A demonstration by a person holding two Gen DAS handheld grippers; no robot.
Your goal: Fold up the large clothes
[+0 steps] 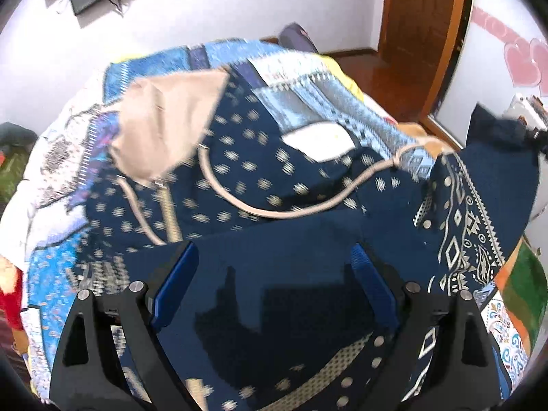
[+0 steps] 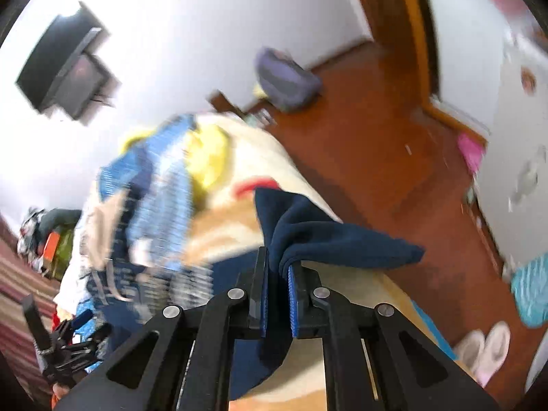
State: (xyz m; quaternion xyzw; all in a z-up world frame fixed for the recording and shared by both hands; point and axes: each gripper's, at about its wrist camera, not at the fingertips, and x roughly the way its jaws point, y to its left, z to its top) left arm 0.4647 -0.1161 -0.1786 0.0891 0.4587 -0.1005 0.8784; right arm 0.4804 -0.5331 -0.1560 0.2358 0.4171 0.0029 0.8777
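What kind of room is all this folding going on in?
Most likely a bedroom in a home. The navy patterned garment lies on a bed with a patchwork quilt, a flat screen hangs on the white wall, and slippers sit on the wooden floor.

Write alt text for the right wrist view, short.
The right claw is shut on a bunched fold of a navy garment, held above a bed strewn with blurred patterned blue clothes. Behind are a wooden floor, white wall and wall-mounted TV.
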